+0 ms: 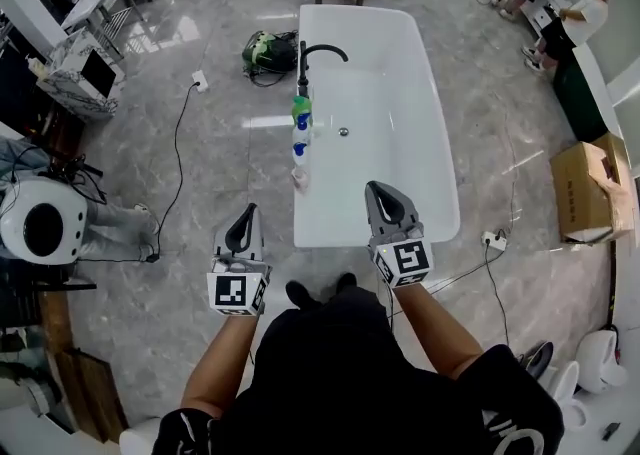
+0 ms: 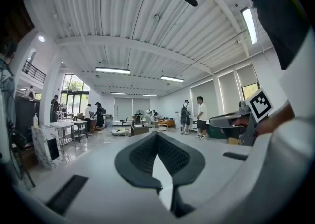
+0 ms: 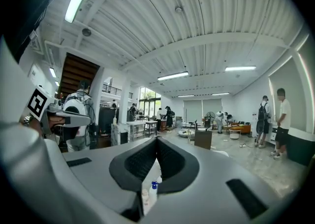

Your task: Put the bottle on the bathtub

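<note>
Both grippers are empty, jaws closed tip to tip. The left gripper (image 1: 247,213) hovers just short of the bathtub's (image 1: 440,173) near end, and the right gripper (image 1: 379,190) is over its near rim. Several bottles (image 1: 299,151) stand in a row on the bathtub's left rim, apart from both grippers. Any grasp, I judge, wants the jaws opened wide, closed on a bottle's body, and the bottle kept upright.

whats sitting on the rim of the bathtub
Along the bathtub's left rim stand a black faucet and a row of small bottles, one green, some blue-capped. The right gripper covers part of the near rim, so anything there cannot be seen.
</note>
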